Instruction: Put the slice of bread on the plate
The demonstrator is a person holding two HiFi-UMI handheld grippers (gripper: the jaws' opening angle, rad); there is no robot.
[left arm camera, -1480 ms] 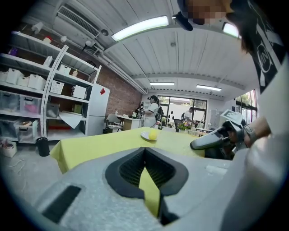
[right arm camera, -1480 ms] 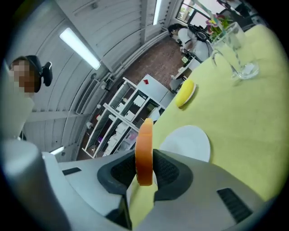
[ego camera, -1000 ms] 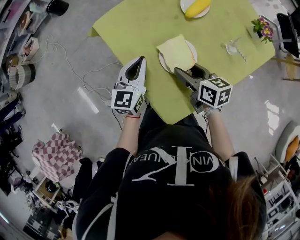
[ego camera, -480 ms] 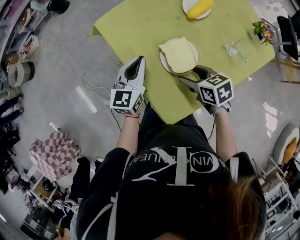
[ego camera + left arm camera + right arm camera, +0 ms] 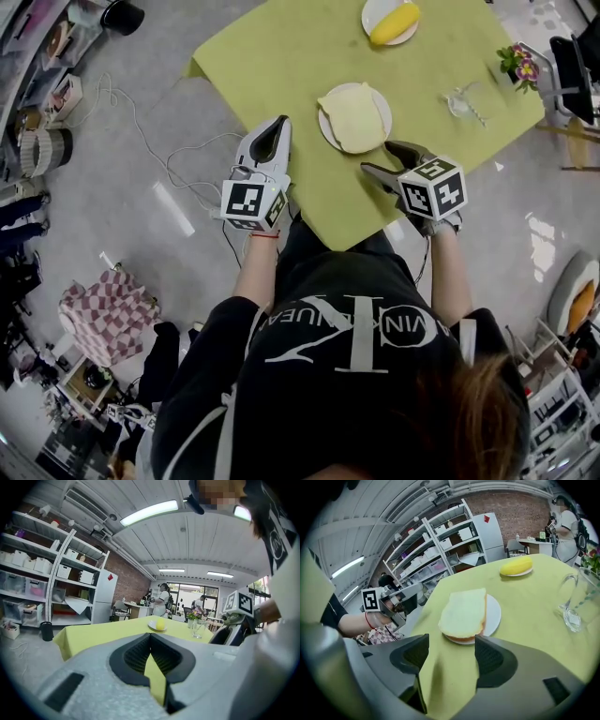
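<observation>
- Bread (image 5: 354,116): one pale slice lying flat on a white plate (image 5: 325,128) and covering most of it, with one edge reaching a little past the rim.
- The plate sits on a surface (image 5: 272,56) covered with a yellow-green cloth, near the edge closest to the person.
- The right gripper (image 5: 380,157) is just beside the plate on the near side, pointing down at it. It does not touch the bread or the plate.
- Its jaws have just been opening and now stand wide apart. The right gripper view shows only cloth between them, with the bread (image 5: 464,611) and plate (image 5: 494,616) just beyond the tips.
- The left gripper (image 5: 277,131) is at the near left edge of the surface, well apart from the plate. Its jaws are closed together and hold nothing.
- Farther back on the surface are a second plate (image 5: 375,11) holding something yellow, and a glass (image 5: 464,97) off to the right. Neither is near the jaws.
- Step in hand, as a judgement: the placing looks done. The slice rests on the plate with nothing gripping it, so this reads as the moment right after letting go.
- Next move, as a judgement: draw the right gripper back towards the person with the jaws kept wide, so that neither tip catches the rim or drags the slice off. The left gripper has nothing it needs to do.
</observation>
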